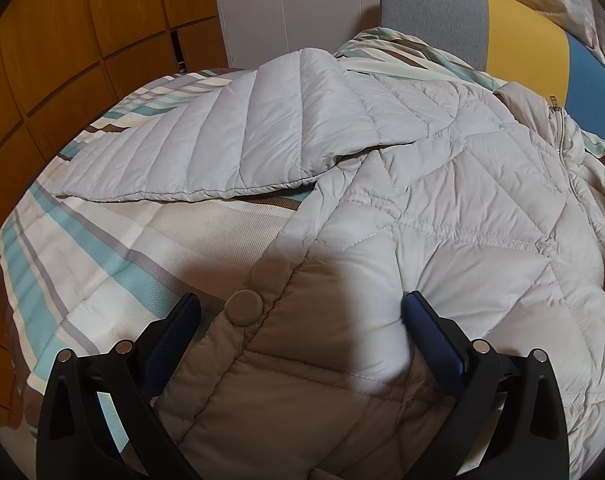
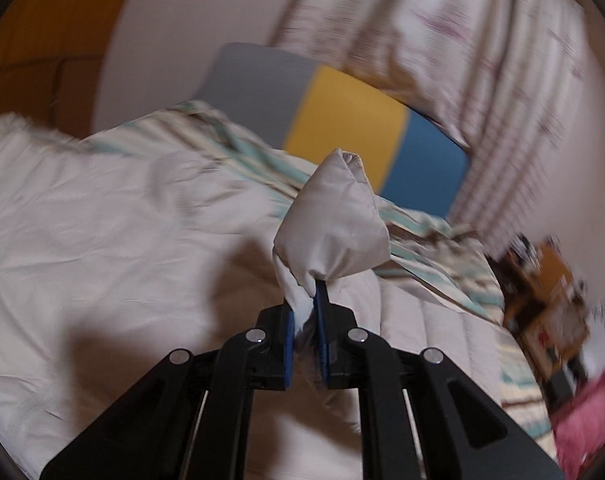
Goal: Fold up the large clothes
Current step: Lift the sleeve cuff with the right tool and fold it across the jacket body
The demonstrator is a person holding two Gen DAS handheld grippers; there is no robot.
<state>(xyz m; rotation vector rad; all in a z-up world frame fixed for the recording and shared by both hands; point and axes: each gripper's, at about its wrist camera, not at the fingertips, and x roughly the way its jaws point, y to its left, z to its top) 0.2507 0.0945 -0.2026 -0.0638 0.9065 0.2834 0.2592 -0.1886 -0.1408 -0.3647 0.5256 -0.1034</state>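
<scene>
A pale grey quilted puffer jacket [image 1: 442, 184] lies spread on a striped bedspread [image 1: 114, 240]. One sleeve [image 1: 206, 148] stretches out to the left. My left gripper [image 1: 302, 308] is open, its blue-padded fingers either side of the jacket's lower edge near a round snap button [image 1: 244, 308]. In the right wrist view my right gripper [image 2: 304, 300] is shut on a bunched piece of the jacket [image 2: 334, 228], lifted above the rest of the garment [image 2: 102, 232]. That view is motion-blurred.
A headboard with grey, yellow and blue panels [image 1: 518, 40] stands behind the bed. Wooden cabinets [image 1: 62, 40] are on the left. Patterned curtains [image 2: 482, 60] hang at the right, with blurred clutter [image 2: 550, 300] beside the bed.
</scene>
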